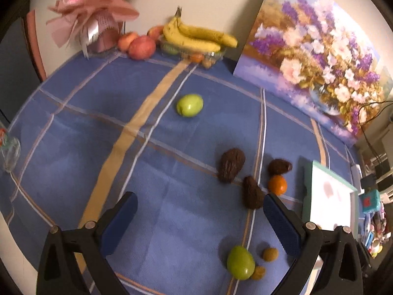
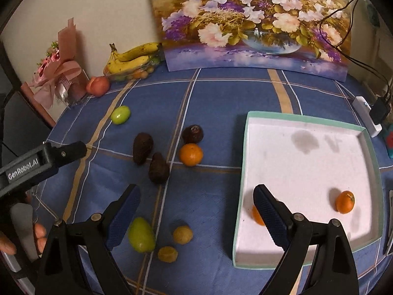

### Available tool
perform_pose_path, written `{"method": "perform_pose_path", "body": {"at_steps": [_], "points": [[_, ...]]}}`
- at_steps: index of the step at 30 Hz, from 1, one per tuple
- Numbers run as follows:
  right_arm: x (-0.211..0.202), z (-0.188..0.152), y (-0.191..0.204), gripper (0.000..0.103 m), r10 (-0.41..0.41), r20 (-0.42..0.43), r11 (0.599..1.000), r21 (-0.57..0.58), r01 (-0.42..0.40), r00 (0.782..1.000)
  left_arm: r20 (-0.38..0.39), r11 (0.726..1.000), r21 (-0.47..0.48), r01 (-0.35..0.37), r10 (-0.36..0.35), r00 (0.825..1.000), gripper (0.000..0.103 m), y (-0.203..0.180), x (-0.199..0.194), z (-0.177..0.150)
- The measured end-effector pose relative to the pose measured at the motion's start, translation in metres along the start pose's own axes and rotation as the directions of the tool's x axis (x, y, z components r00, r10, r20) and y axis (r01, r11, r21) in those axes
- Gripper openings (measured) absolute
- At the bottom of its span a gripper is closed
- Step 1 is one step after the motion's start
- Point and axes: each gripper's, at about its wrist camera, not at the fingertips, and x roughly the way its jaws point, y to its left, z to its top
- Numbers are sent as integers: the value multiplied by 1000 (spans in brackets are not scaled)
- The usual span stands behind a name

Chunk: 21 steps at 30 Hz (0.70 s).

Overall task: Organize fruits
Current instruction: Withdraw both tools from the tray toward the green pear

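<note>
Orange (image 2: 190, 154) beyond right tongs (image 2: 196, 211) (spread, empty).

Three oranges (image 2: 190, 154), two avocados (image 2: 142, 147), two green fruits (image 2: 120, 114), one tray (image 2: 304, 120).

Two wrist fisheyes, both looking down and forward over the table toward the wall.

The left view is sitting left of centre, catching the tray (image 1: 329, 196) at its right edge; the right view is sitting nearer that tray (image 2: 307, 172). Both are sharing the avocados (image 1: 231, 168) (image 2: 142, 147), the loose orange (image 1: 277, 184) (image 2: 191, 154), the bananas (image 1: 196, 36) (image 2: 132, 59) and the painting (image 1: 319, 49) (image 2: 253, 19).
</note>
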Motion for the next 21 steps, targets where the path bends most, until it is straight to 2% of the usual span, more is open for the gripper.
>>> {"method": "perform_pose_path", "body": {"at_steps": [4,6,7,8,10,14,21], "points": [[2,-6,-5,88,26,-32,998,50,-24,999,-65,1000,-9,-15,14,998,103,2,11,-16],[4,-10,-5,80,19,-49,999,52,-17,999,-98,999,-14,-33,31,995,103,3,17,-23],[5,-12,-3,71,16,-59,999,45,-13,998,-114,999,-21,-37,34,993,102,4,20,-26],[7,-14,-2,66,18,-69,999,39,-15,997,-129,999,-26,-44,41,991,102,5,22,-29],[9,-18,0,65,24,-84,999,35,-21,996,-155,998,-26,-57,52,987,102,5,28,-35],[17,-26,3,54,30,-128,999,25,-26,991,-198,998,-8,-56,54,979,98,1,34,-45],[39,-37,7,46,22,-223,1000,5,-22,975,-248,995,-36,-88,77,966,98,4,44,-53]]}}
